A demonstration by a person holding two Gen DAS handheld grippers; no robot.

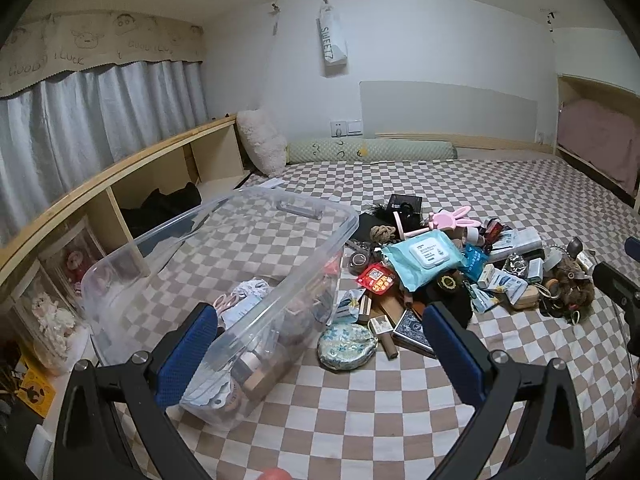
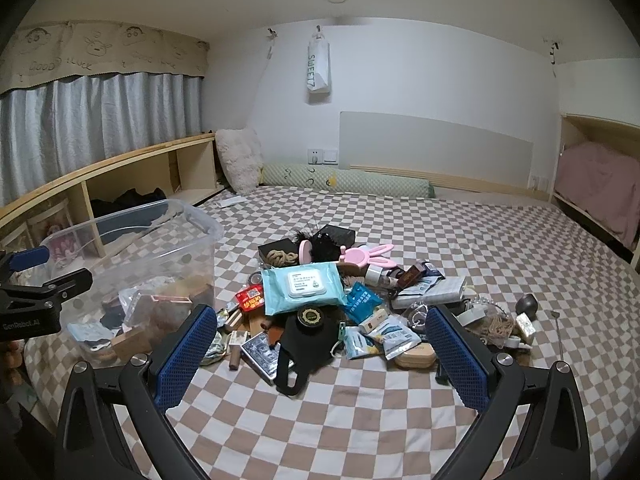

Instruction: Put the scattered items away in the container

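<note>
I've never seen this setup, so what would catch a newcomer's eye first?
A jumbled pile of small items lies mid-bed on the checkered sheet, topped by a blue wipes pack and a pink bunny holder. To its left stands a clear bin, already partly filled.

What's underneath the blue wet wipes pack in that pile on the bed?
The wet wipes pack lies atop the pile, overlapping a red packet, a blue sachet and a black cap. Anything directly beneath its middle is covered.

"SWEETZ" on hanging white bag (image 1: 333,42), "GOOD LUCK" on curtain valance (image 1: 96,46), "GenRobot.AI" on left hand-held gripper (image 2: 38,300)
</note>
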